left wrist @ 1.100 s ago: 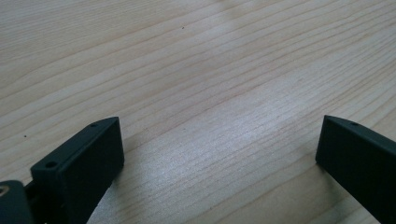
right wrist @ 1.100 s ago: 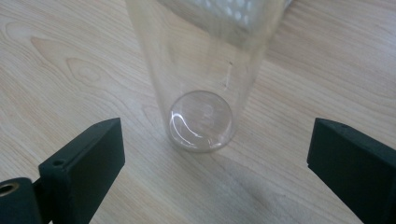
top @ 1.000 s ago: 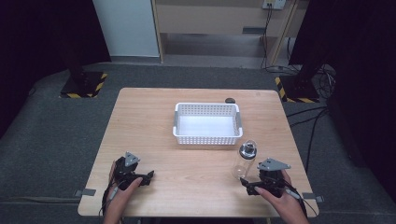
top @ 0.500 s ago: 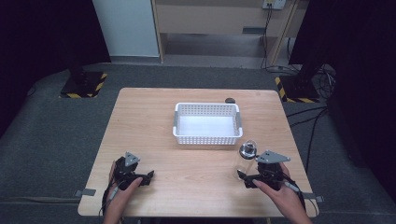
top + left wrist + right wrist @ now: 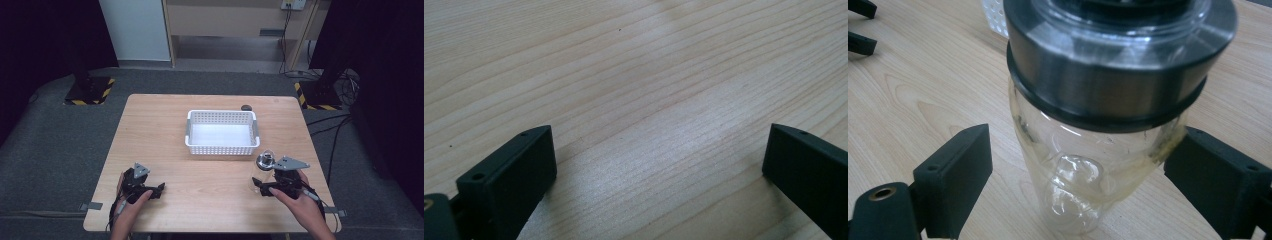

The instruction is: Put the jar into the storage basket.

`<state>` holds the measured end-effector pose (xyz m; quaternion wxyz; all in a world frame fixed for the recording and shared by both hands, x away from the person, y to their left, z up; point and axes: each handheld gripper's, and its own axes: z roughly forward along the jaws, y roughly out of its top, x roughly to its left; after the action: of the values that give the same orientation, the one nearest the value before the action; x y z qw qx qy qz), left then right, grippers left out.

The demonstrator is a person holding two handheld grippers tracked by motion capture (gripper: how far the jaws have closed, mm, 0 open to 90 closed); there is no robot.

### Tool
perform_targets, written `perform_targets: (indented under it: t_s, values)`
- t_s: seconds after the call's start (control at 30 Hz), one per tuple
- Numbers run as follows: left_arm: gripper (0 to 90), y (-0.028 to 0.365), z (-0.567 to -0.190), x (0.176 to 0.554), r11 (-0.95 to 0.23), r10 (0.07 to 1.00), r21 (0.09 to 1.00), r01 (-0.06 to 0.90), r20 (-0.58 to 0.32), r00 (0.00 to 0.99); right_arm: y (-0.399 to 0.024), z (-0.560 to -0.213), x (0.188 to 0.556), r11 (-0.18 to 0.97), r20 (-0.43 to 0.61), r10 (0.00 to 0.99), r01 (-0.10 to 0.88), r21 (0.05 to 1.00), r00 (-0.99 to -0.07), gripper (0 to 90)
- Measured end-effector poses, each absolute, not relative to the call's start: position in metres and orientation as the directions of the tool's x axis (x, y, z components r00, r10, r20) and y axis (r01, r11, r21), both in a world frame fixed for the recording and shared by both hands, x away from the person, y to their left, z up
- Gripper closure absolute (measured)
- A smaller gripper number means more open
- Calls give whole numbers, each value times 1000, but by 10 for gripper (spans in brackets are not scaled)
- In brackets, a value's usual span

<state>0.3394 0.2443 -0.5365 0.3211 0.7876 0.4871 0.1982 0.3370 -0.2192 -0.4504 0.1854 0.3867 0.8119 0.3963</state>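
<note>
A clear bottle (image 5: 262,174) with a grey metal cap (image 5: 1118,65) stands on the wooden table (image 5: 200,175) at the front right. My right gripper (image 5: 261,188) reaches around its lower body. Its jaws have just been closing, with the bottle (image 5: 1083,165) between them. In the right gripper view, the left pad (image 5: 960,170) still stands apart from the glass, while the right pad (image 5: 1208,175) is at its edge. My left gripper (image 5: 157,191) rests at the front left, open over bare wood (image 5: 649,100), with nothing between its jaws.
A white perforated basket (image 5: 222,114) sits empty at the table's middle, just behind the bottle. A small dark object (image 5: 246,107) lies behind the basket's right corner. The other gripper's jaws (image 5: 860,30) show far off in the right gripper view.
My right hand has risen a little and shifted left toward the bottle, and its jaws have narrowed around it. The left hand has stayed put.
</note>
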Motion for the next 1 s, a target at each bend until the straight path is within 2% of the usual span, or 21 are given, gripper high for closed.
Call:
perform_targets:
  t_s: [0.43, 0.87, 1.0]
  values:
    - [0, 244, -536, 339, -319, 895, 699, 640, -1, 447, -218, -449, 344, 384, 14, 776, 491, 782, -630, 179]
    - [0, 244, -536, 339, -320, 894, 699, 640, -1, 447, -217, -452, 350, 377, 32, 770, 495, 783, -637, 300]
    - [0, 244, -536, 339, -319, 894, 699, 640, -1, 447, -215, -451, 349, 385, 14, 773, 487, 784, -634, 311]
